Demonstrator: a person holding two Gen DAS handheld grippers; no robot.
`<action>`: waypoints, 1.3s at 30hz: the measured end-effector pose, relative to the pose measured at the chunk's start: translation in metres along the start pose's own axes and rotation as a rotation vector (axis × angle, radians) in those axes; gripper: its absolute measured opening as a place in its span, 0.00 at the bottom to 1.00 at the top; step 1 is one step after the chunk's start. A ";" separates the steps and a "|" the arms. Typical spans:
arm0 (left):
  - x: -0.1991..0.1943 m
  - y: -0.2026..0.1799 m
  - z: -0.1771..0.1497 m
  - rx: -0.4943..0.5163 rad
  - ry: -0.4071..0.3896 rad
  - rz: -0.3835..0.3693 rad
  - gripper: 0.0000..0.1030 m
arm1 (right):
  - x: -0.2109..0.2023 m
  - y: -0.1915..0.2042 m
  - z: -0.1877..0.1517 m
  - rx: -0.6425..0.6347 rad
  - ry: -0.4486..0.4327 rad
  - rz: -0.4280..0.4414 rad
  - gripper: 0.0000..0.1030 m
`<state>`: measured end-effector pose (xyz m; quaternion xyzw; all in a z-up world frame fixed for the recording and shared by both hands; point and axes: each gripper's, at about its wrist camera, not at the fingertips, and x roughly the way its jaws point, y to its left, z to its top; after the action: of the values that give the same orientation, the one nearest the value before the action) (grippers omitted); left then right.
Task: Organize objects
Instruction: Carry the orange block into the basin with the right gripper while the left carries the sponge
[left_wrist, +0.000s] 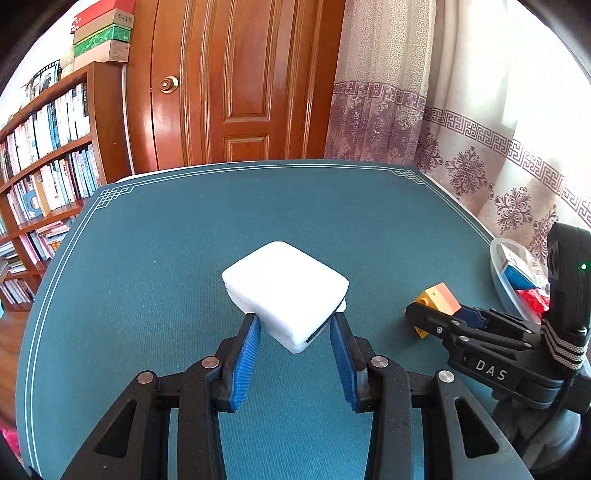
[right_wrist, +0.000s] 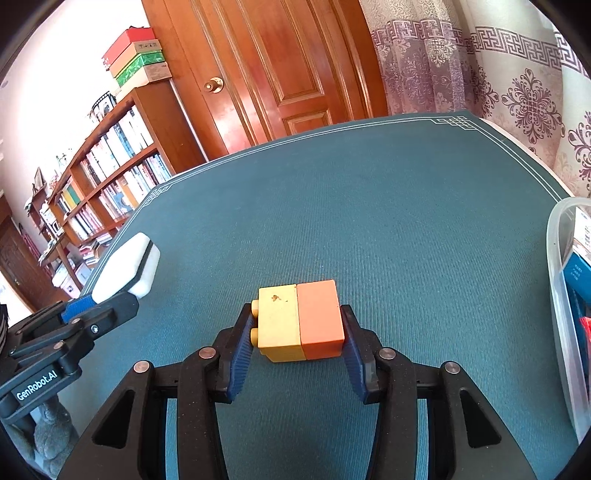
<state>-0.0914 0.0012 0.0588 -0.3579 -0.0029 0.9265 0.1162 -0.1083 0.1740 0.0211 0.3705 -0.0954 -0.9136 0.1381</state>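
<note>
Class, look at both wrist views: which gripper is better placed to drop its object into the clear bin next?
Right. The right gripper holds the yellow-orange block with the clear bin just beside it; the left gripper, holding the white sponge, is farther away.

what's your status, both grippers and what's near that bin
Left gripper shut on white block. Right gripper shut on yellow-orange brick pair. Clear bin at right edge, already holding items. Mat between is bare.
</note>
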 end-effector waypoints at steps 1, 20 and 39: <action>-0.002 -0.002 0.000 0.003 -0.004 -0.002 0.41 | -0.003 0.000 -0.001 0.000 -0.003 0.001 0.44; -0.019 -0.091 0.012 0.134 -0.042 -0.112 0.41 | -0.112 -0.055 -0.001 0.067 -0.140 -0.096 0.44; -0.018 -0.168 0.015 0.265 -0.038 -0.212 0.41 | -0.161 -0.150 -0.007 0.207 -0.175 -0.309 0.44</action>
<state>-0.0524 0.1620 0.0968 -0.3194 0.0793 0.9080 0.2594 -0.0198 0.3670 0.0790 0.3121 -0.1423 -0.9379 -0.0512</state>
